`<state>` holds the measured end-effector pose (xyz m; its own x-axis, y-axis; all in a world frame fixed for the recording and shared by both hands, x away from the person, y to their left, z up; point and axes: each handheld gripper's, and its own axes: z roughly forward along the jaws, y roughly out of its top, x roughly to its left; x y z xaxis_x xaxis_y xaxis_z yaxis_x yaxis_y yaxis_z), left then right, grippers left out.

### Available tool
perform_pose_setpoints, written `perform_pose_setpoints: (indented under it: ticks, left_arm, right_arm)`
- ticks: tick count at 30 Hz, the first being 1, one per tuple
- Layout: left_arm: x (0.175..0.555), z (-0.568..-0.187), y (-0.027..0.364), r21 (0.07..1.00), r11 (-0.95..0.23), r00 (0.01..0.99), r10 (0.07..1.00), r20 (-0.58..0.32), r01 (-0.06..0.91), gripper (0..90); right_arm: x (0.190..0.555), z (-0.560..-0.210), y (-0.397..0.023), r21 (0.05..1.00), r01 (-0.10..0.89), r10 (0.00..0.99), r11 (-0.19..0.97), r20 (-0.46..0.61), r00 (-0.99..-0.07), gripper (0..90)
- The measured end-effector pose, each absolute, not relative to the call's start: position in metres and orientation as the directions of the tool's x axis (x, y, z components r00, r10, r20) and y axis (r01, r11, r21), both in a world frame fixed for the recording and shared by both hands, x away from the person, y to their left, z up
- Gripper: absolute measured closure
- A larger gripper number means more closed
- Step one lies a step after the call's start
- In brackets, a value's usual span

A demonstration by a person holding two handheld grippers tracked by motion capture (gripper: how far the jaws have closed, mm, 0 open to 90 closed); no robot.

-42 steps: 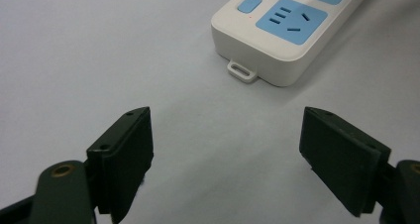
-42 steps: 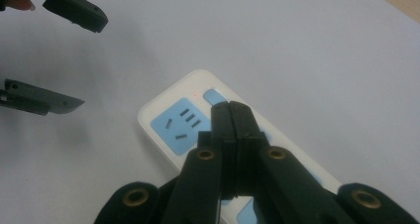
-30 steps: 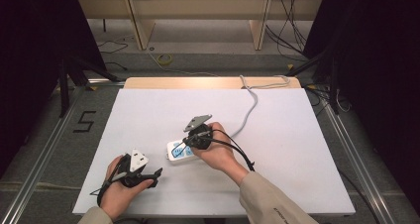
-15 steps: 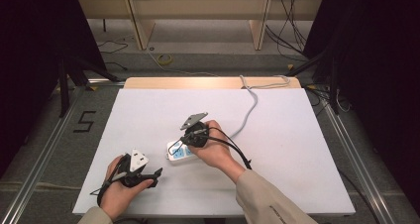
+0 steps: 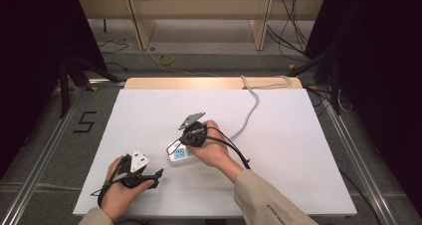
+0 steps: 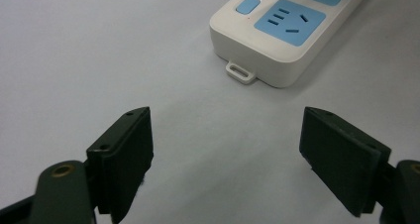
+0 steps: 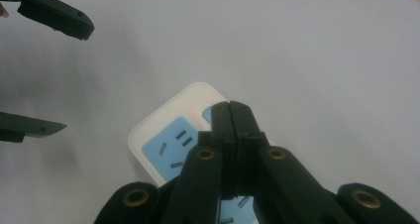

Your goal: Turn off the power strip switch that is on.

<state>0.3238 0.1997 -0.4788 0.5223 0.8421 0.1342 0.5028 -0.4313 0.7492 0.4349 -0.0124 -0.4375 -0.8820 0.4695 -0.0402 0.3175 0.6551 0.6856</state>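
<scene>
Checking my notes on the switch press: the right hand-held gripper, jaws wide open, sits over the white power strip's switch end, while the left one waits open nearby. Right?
Not quite: the right hand-held gripper has its jaws shut, as the right gripper view shows. It is over the power strip's switch end; the left hand-held gripper waits open.

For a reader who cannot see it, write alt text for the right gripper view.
The right gripper, jaws shut, tips poised over the blue switch of a white power strip with blue sockets, lying on a white table. At upper left, the left gripper waits open.
</scene>
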Motion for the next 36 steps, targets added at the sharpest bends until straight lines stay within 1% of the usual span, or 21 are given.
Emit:
perform_pose_setpoints:
  ticks: [19, 36]
  left_arm:
    - [0.324, -0.479, 0.199, 0.749, -0.433, 0.526, 0.84, 0.133, 0.502, 20.7]
    - [0.324, -0.479, 0.198, 0.753, -0.431, 0.525, 0.841, 0.134, 0.498, 20.7]
  right_arm:
    - [0.44, -0.441, 0.001, 0.671, 0.32, 0.461, 0.669, -0.038, -0.886, 90.0]
    - [0.447, -0.45, 0.012, 0.637, 0.335, 0.462, 0.694, -0.037, -0.886, 90.0]
